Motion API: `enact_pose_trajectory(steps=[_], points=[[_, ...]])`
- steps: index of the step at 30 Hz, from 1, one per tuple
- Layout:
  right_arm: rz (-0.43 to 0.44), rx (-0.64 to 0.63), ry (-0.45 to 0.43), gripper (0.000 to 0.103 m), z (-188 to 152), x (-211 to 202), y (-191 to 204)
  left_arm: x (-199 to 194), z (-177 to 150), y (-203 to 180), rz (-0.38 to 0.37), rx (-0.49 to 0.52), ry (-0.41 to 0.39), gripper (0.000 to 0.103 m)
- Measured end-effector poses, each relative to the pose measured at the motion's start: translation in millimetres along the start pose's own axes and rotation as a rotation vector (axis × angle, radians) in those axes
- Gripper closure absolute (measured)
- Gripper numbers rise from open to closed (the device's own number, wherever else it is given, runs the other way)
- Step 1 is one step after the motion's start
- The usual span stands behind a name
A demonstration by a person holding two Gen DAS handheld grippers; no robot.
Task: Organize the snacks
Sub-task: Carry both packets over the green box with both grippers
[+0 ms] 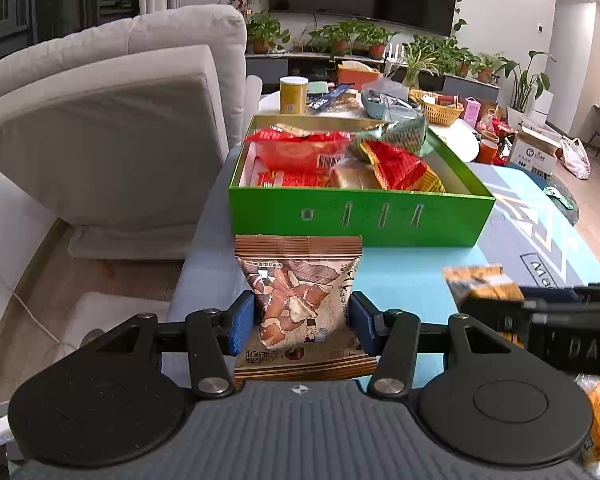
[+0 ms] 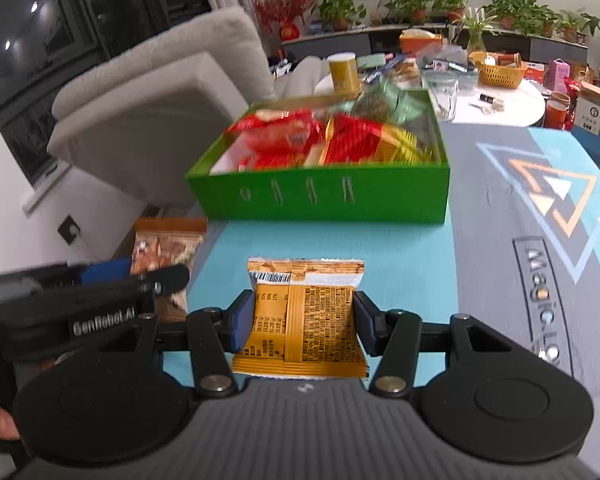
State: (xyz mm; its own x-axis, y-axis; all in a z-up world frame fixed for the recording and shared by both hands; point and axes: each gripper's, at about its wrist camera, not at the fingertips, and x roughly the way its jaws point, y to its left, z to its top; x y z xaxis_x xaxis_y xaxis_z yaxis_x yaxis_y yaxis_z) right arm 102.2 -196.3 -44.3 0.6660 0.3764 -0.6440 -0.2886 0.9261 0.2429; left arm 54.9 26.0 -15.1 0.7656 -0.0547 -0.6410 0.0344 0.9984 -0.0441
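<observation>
Two held packets short of green box (image 1: 360, 216).

The open box (image 1: 360, 216) sits on the table (image 1: 400, 276) at twelve o'clock from both tongs, with snack packets (image 1: 300, 152) piled inside it. The left tongs (image 1: 300, 320) grip a nut packet (image 1: 296, 300) just before the box; at three o'clock from them, the right tongs (image 2: 304, 320) grip a biscuit packet (image 2: 304, 316). An armchair (image 1: 120, 120) stands at ten o'clock, and a round table (image 2: 500, 100) lies behind the box.
</observation>
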Motion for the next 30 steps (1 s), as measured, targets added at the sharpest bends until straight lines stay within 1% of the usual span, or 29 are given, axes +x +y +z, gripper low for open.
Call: enact_pose_trajectory(steps=[9,15,22,27,30], points=[[0.013,0.050,-0.048,0.048,25.8,9.3,-6.9,10.3,19.5,-5.3,-0.010,0.010,-0.020,0.055],[0.009,0.109,-0.103,0.048,45.0,15.0,-15.9,21.0,39.8,-3.7,-0.012,0.013,-0.040,0.055],[-0.020,0.133,-0.137,0.048,67.2,30.8,-19.2,37.7,68.2,-2.2,-0.027,0.025,-0.069,0.055],[-0.010,0.150,-0.160,0.048,82.8,45.5,-16.9,57.3,87.3,3.7,-0.043,0.015,-0.081,0.055],[-0.010,0.162,-0.174,0.048,84.6,55.3,-16.1,68.1,93.4,6.8,-0.050,0.010,-0.092,0.055]])
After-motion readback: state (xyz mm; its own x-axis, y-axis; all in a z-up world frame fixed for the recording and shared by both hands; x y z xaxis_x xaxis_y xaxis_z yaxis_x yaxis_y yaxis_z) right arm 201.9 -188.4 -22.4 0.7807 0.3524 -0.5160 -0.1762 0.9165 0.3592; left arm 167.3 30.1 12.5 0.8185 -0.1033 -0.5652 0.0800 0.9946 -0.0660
